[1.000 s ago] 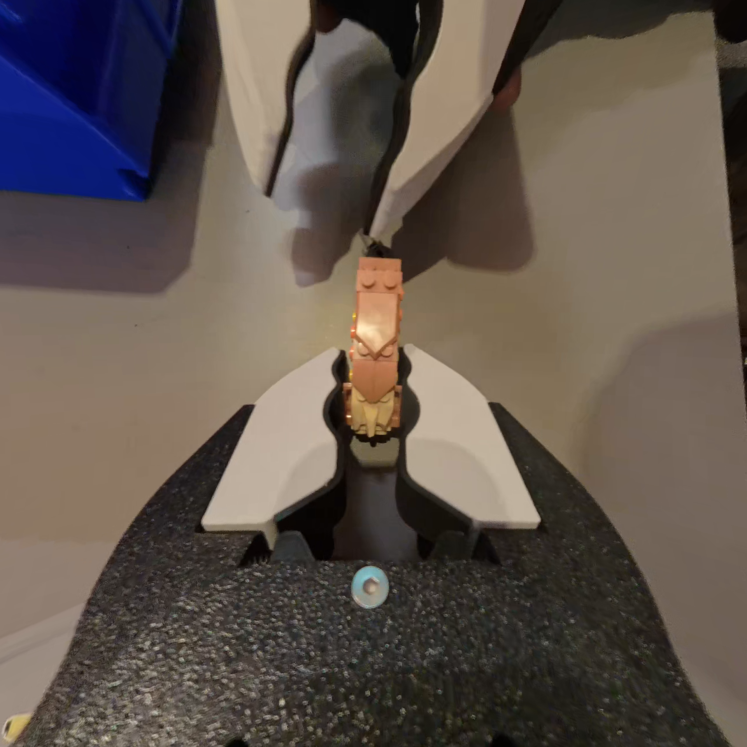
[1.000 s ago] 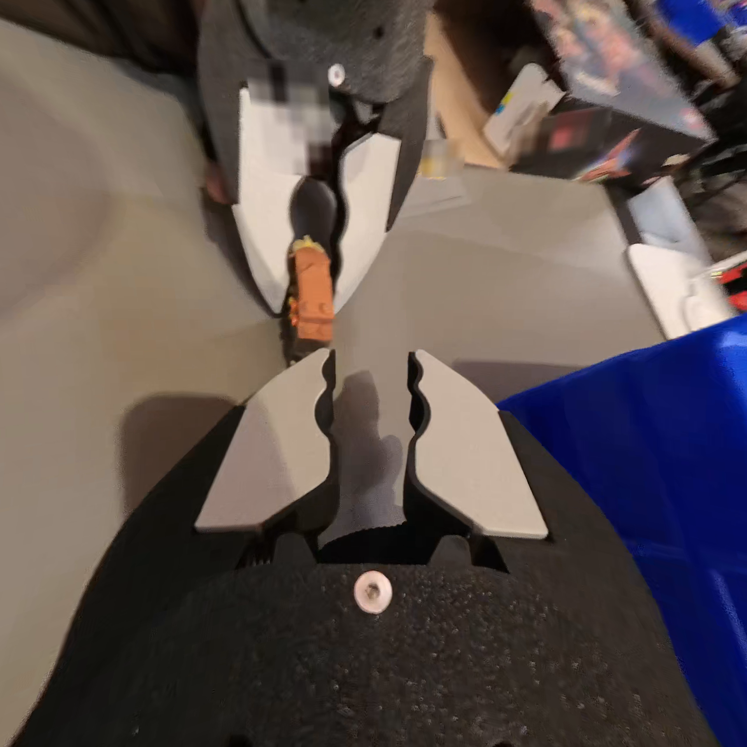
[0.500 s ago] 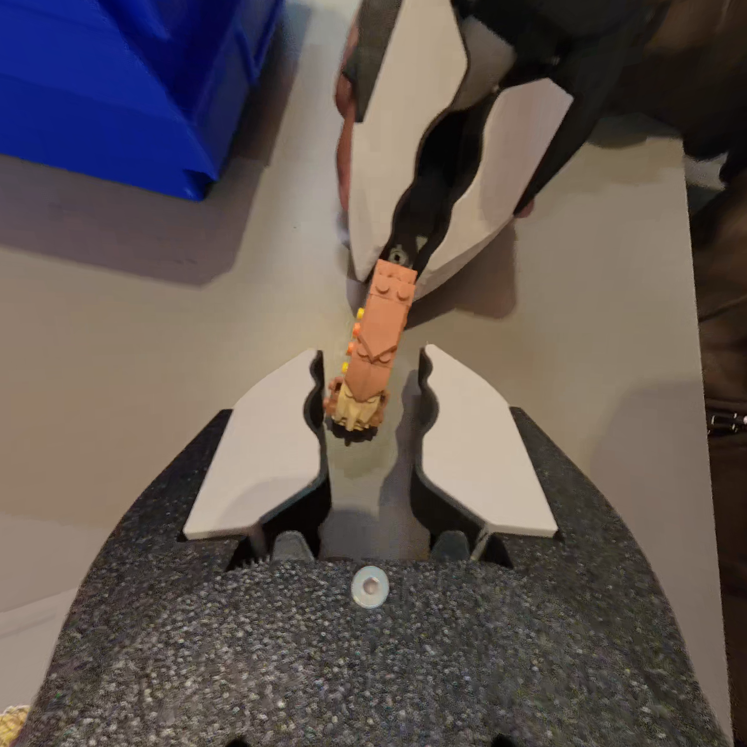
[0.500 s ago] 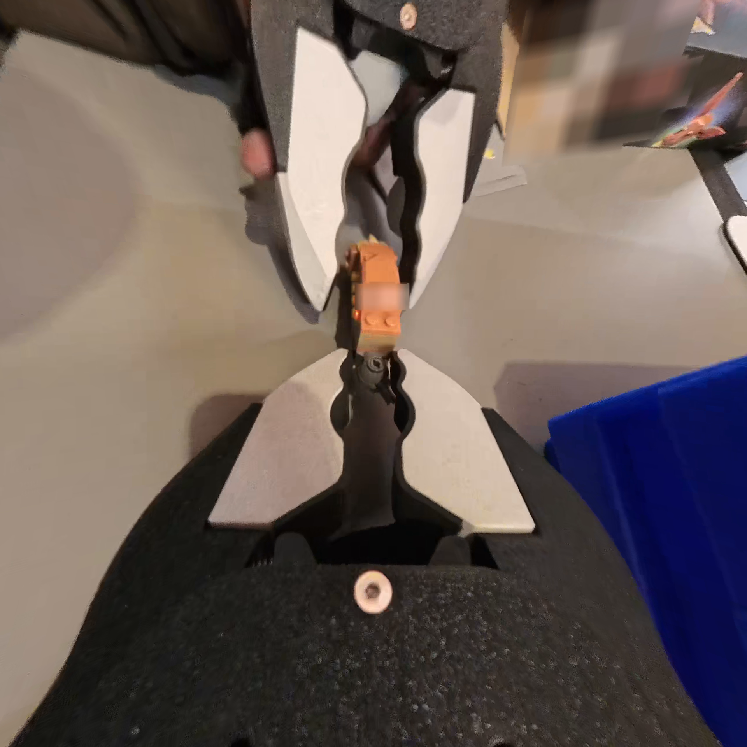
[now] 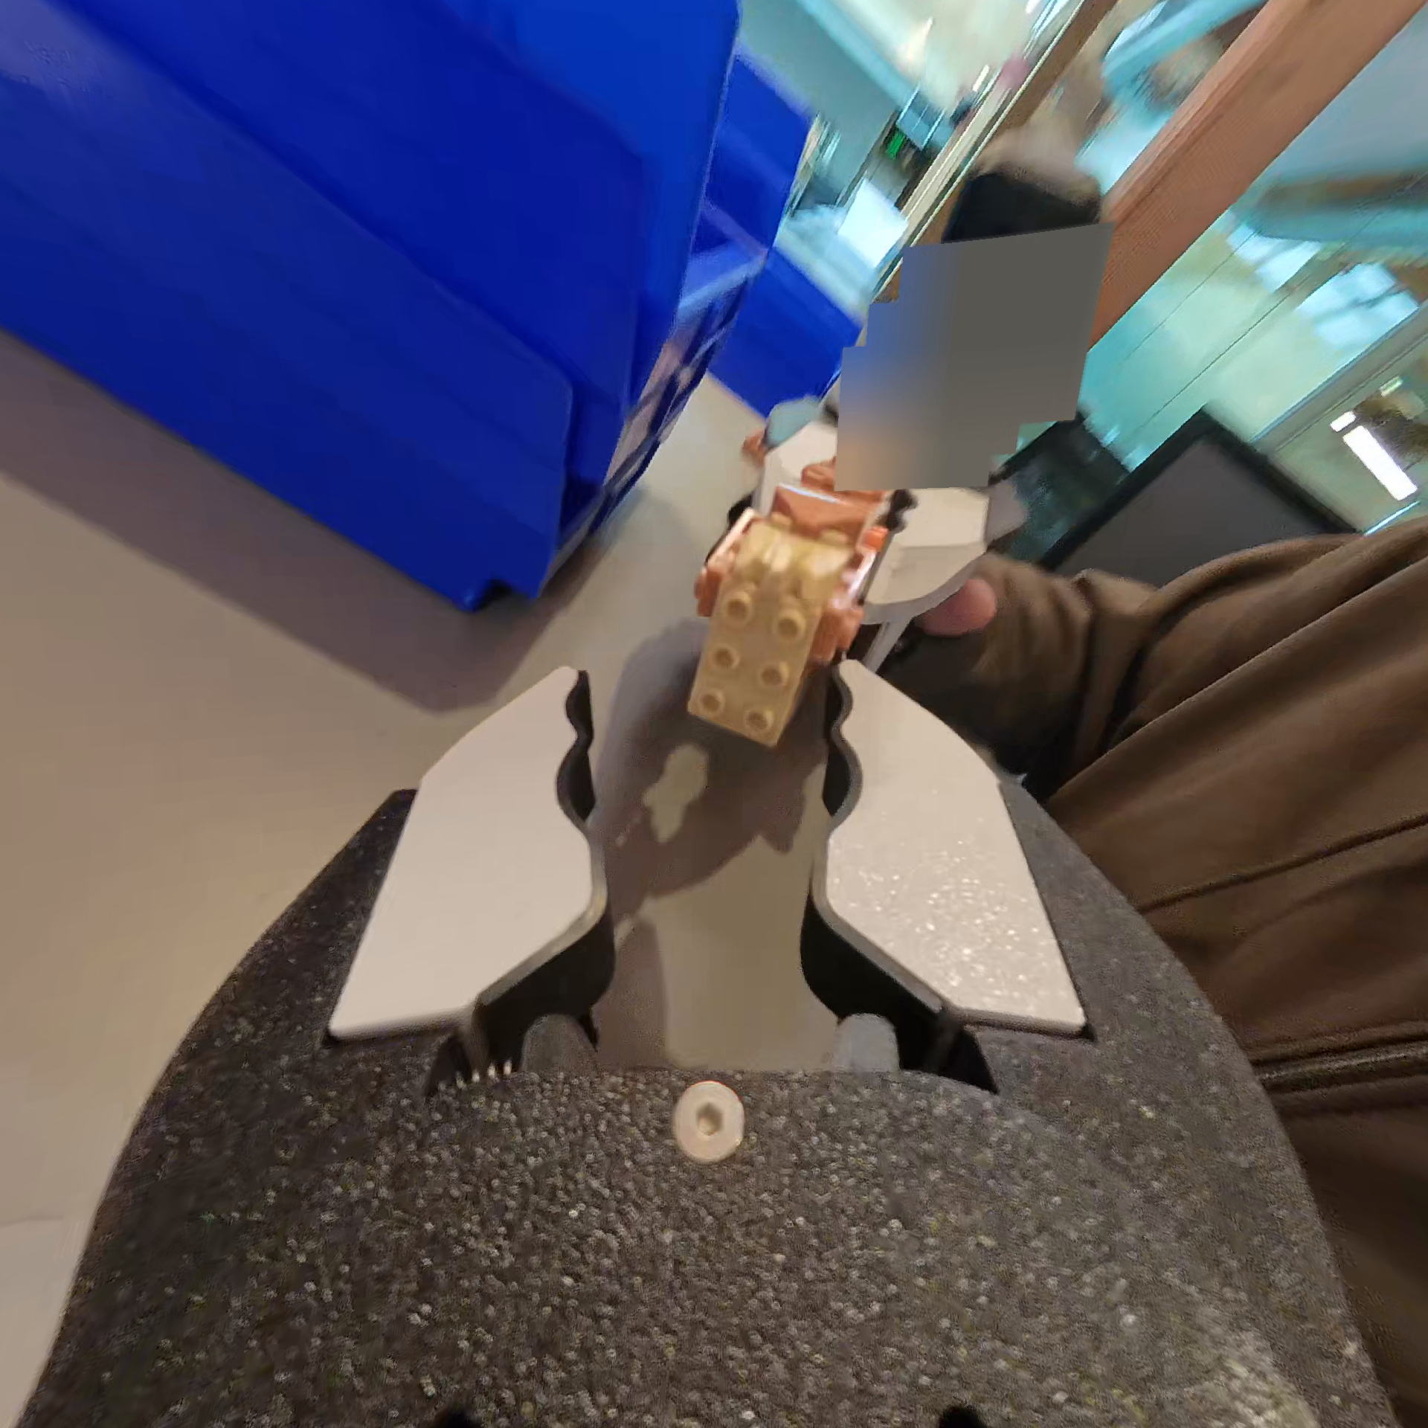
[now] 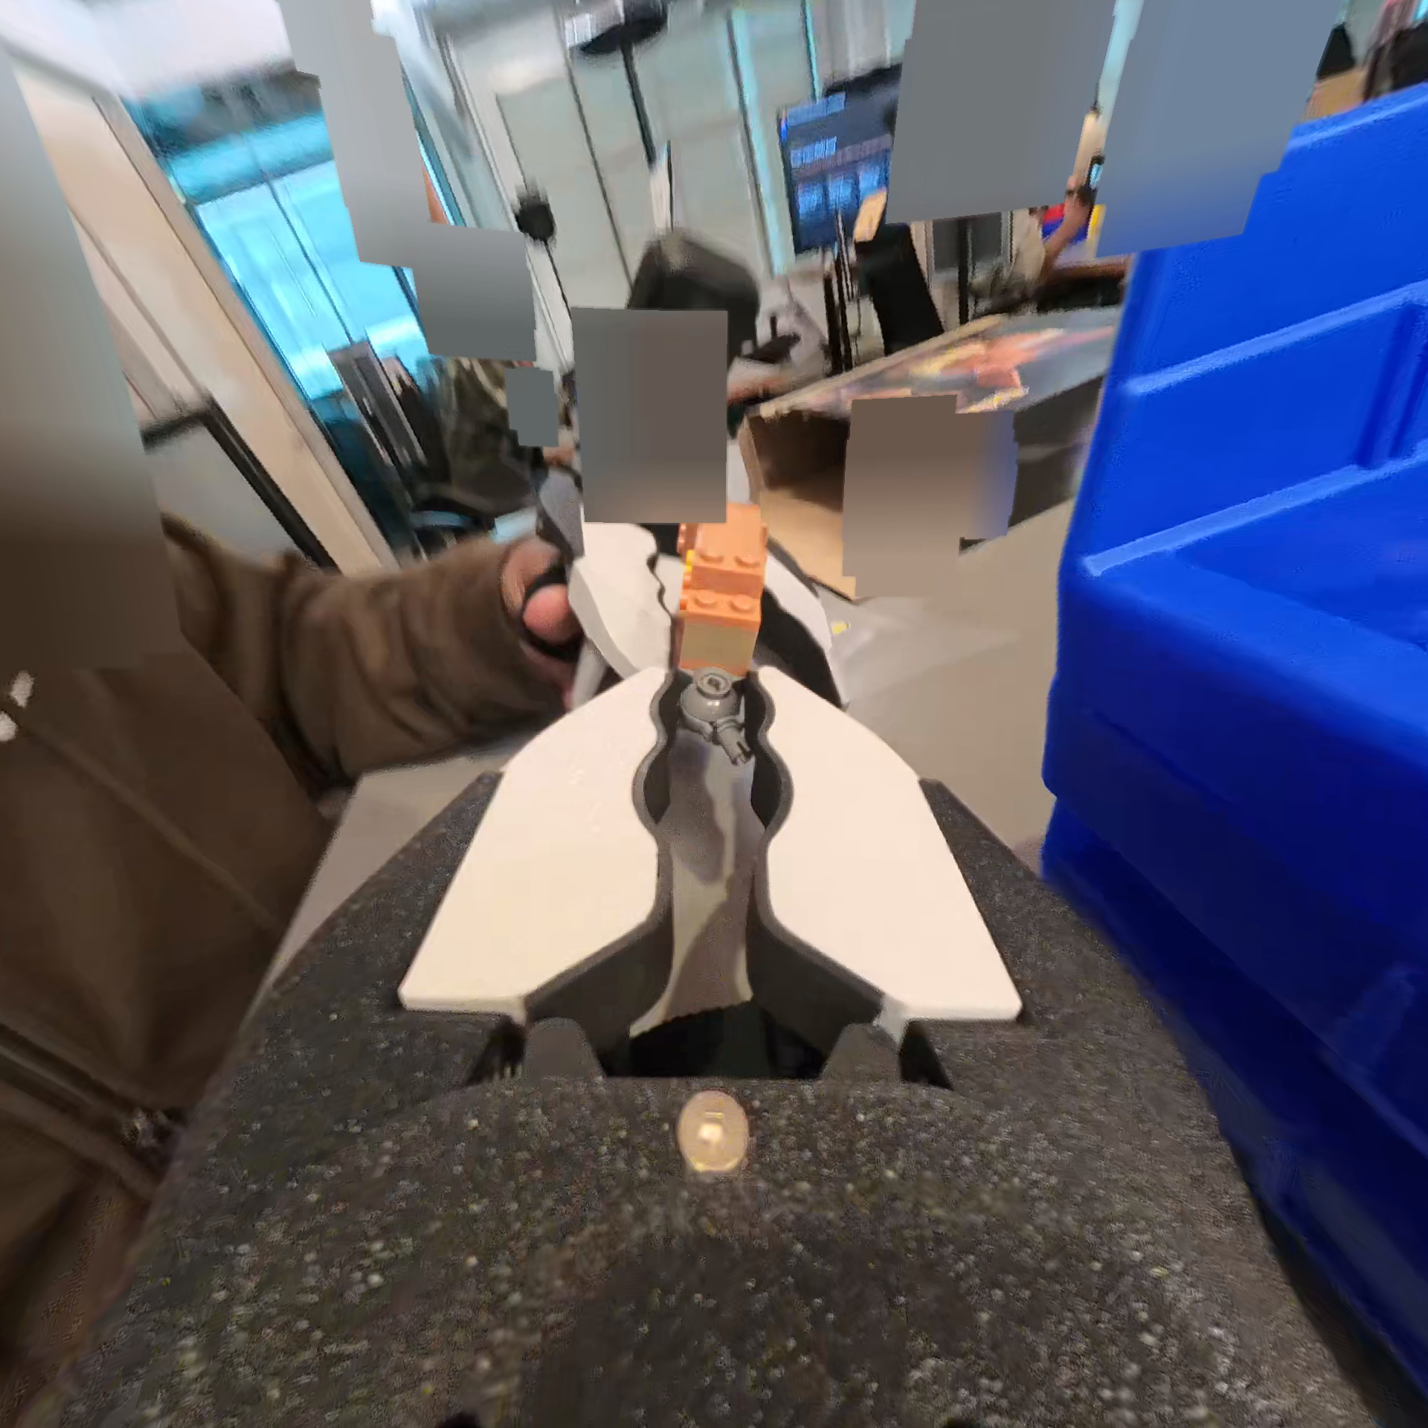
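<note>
An open, glass-walled room lies blurred behind a pale grey table [image 5: 193,695], with blue bins [image 5: 348,270] standing on it off to the left of the left jaws and close on the right of the right jaws.

The right gripper [image 6: 712,684] has its jaws drawn narrow, pinching a small grey stub [image 6: 715,699] right at the tips. That stub is the near end of a brick model [image 6: 722,595], orange and tan, which sticks straight out ahead of the right jaws and is held clear of the table.

The left gripper [image 5: 707,680] faces it with jaws wide and nothing between the pads. In the left wrist view the model's tan studded end [image 5: 753,657] points back at the left jaws. It reaches about level with the fingertips and sits nearer the right-hand finger [image 5: 927,850] than the left-hand one, with a gap visible on the left side. Whether it brushes the right-hand tip cannot be told. From the right wrist view the left gripper's white fingers [image 6: 618,610] flank the model's far end on both sides without closing on it.

A hand [image 6: 545,610] in a brown sleeve [image 6: 348,657] grips the left gripper's handle beyond the right jaws. A cardboard box [image 6: 796,479] sits farther back.
</note>
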Demonstrator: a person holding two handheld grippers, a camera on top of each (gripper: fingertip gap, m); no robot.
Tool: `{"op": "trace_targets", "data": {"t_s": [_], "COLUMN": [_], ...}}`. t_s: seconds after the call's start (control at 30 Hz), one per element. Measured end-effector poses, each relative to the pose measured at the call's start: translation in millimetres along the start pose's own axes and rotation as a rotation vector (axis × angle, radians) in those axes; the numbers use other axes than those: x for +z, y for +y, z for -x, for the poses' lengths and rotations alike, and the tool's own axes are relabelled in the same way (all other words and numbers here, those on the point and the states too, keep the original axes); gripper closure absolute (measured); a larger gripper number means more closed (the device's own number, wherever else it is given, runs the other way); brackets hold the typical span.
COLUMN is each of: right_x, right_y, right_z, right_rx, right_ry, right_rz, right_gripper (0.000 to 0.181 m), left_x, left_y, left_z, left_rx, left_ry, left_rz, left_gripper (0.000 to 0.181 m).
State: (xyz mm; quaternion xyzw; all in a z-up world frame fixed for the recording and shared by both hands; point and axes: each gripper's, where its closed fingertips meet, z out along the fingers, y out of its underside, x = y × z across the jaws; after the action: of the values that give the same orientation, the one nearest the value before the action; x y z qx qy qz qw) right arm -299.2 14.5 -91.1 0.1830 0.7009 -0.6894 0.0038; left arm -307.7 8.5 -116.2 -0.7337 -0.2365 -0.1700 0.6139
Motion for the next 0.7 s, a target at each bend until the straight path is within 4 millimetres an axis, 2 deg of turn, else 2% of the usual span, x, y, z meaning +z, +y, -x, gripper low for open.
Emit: {"op": "trace_targets", "data": {"t_s": [0.1,0.23,0.37,0.47,0.57,0.7], "right_x": [1.8,4.9,10.2,13.8,12.1,4.0], "right_y": [-12.0,-12.5,-10.4,-3.1,2.5,-2.6], "right_z": [-0.1,1.3,5.0,5.1,1.2,-1.2], "right_rx": [0.100,0.169,0.181,0.151,0.088,-0.023], "right_ry": [0.005,-0.003,0.000,0.012,0.026,0.046], "right_rz": [-0.138,-0.211,-0.220,-0.155,-0.075,-0.041], "right_gripper": [0.165,0.165,0.164,0.162,0.144,0.144], "left_x": [-0.5,-7.1,-11.0,-10.4,-11.9,-14.0], "left_y": [-15.7,-36.5,-44.8,-41.6,-34.9,-23.6], "left_z": [-14.3,-21.7,-27.2,-25.1,-22.5,-25.7], "left_rx": [-0.005,-0.024,-0.036,0.014,0.090,0.180], "left_ry": [0.093,0.142,0.180,0.143,0.101,0.091], "left_rz": [-0.148,-0.336,-0.433,-0.397,-0.299,-0.154], "left_gripper": [0.144,0.150,0.160,0.161,0.161,0.161]}}
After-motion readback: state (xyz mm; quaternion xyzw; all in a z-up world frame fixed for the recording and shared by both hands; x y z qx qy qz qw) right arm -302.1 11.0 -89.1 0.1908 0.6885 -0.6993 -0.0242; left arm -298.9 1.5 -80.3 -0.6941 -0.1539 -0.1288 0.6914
